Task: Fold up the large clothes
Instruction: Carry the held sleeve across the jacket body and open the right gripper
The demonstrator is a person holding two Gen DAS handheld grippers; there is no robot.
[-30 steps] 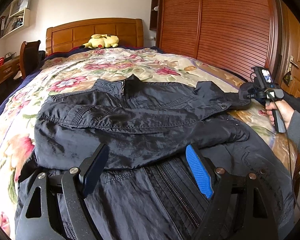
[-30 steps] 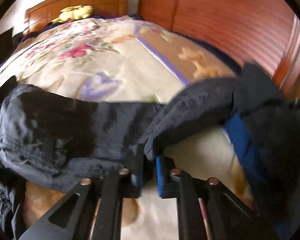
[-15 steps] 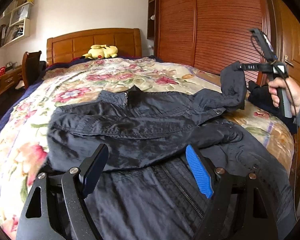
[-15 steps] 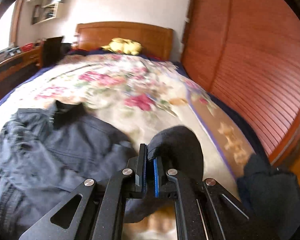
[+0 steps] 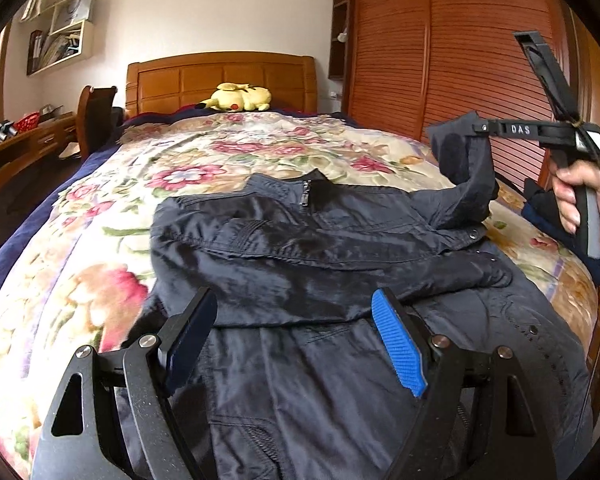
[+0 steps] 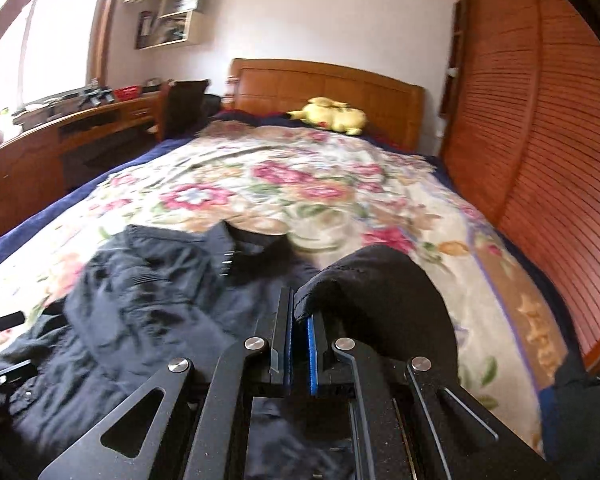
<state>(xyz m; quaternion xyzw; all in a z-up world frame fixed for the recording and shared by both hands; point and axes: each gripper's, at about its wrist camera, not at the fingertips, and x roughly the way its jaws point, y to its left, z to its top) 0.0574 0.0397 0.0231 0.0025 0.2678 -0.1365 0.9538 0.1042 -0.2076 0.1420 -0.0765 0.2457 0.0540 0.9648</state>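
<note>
A dark navy jacket [image 5: 320, 248] lies front up on the floral bedspread [image 5: 100, 264], collar toward the headboard, one sleeve folded across the chest. My left gripper [image 5: 296, 336] is open and empty, low over the jacket's lower front. My right gripper [image 6: 299, 320] is shut on the cuff of the other sleeve [image 6: 380, 280]. In the left wrist view it [image 5: 476, 130] holds that sleeve [image 5: 464, 168] raised above the jacket's right shoulder. The jacket also shows in the right wrist view [image 6: 148, 312].
A yellow plush toy [image 5: 238, 98] lies by the wooden headboard [image 5: 220, 76]. A slatted wooden wardrobe [image 5: 460, 60] runs along the bed's right side. A desk [image 6: 60, 140] and a chair [image 5: 96, 116] stand on the left. Another dark garment [image 5: 552, 212] lies at the bed's right edge.
My right gripper has lifted the sleeve cuff off the bed and carried it up and inward over the jacket. My left gripper has stayed open, rising slightly.
</note>
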